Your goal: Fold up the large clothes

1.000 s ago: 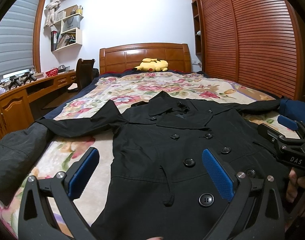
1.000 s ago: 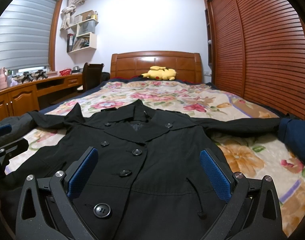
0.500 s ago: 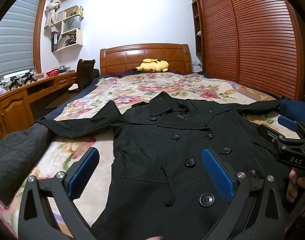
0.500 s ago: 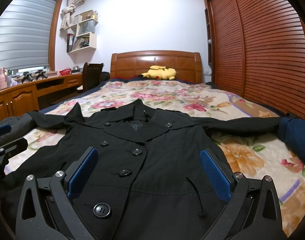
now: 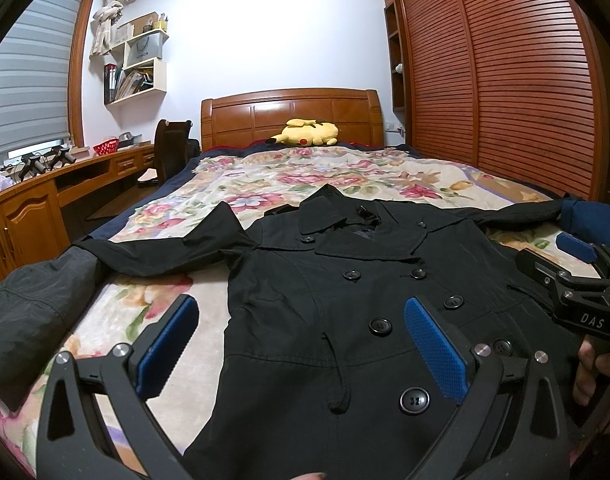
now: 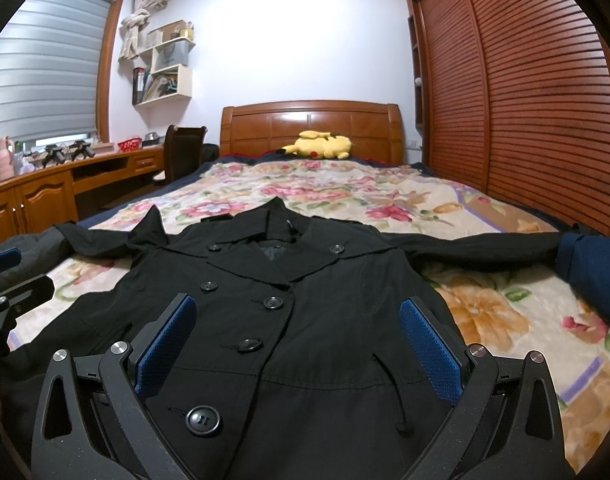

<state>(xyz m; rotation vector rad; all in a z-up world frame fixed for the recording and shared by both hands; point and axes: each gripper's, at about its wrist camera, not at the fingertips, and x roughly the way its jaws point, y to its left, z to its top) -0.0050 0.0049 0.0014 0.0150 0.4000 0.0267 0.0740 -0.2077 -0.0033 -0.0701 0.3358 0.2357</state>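
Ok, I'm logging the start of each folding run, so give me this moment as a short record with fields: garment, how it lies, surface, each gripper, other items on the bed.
garment: black double-breasted coat, buttoned
lay: flat, front up, collar toward the headboard, both sleeves spread out sideways
surface: bed with floral blanket
left gripper: open, over the coat's lower front, holding nothing
right gripper: open, over the coat's lower front, holding nothing
fold progress: none visible
other items: yellow plush toy by the headboard; dark grey garment and blue garment at the sleeve ends
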